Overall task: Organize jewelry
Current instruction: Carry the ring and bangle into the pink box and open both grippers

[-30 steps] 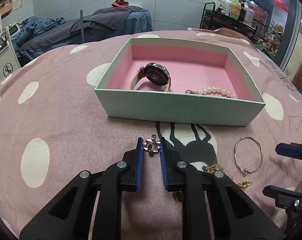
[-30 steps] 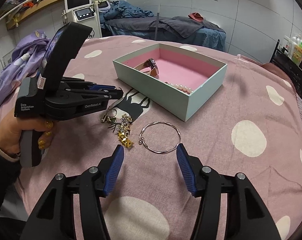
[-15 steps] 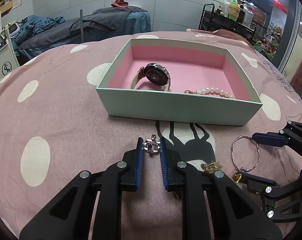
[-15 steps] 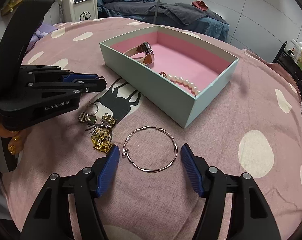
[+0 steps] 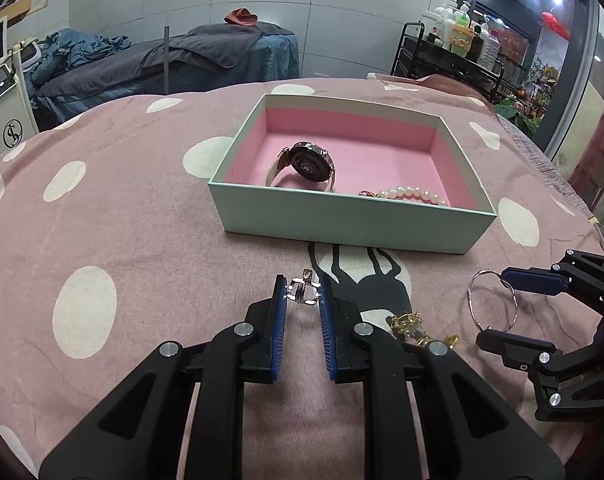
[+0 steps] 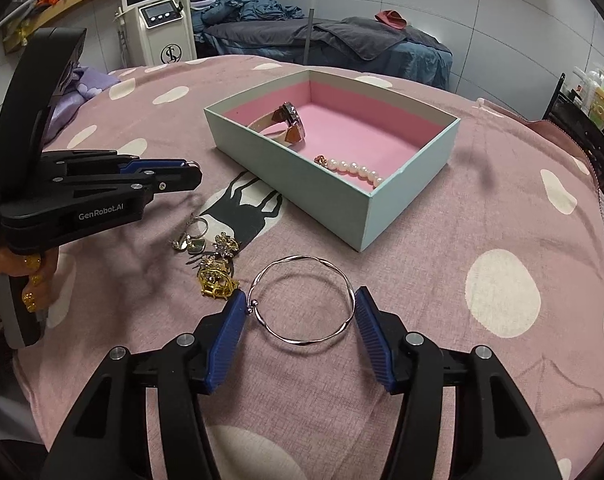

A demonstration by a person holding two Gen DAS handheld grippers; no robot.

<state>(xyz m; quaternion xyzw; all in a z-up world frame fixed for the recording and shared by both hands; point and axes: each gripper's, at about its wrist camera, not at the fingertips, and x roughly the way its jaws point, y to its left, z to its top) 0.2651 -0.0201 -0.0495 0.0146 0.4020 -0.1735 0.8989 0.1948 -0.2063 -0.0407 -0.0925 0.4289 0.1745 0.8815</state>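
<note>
Watch (image 5: 308,166) and pearl bracelet (image 5: 412,195) in box (image 5: 342,220); bangle (image 6: 302,304), earrings (image 6: 213,256) on tabletop (image 6: 482,220) before it.

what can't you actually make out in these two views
- Left wrist view: the near side of the pearl bracelet is hidden behind the front wall of the box.
- Left wrist view: the gold pieces are partly covered by the left gripper, which is shut on a ring.
- Right wrist view: whether the right gripper fingers touch the bangle is unclear.
- Right wrist view: the watch face is turned away.
</note>
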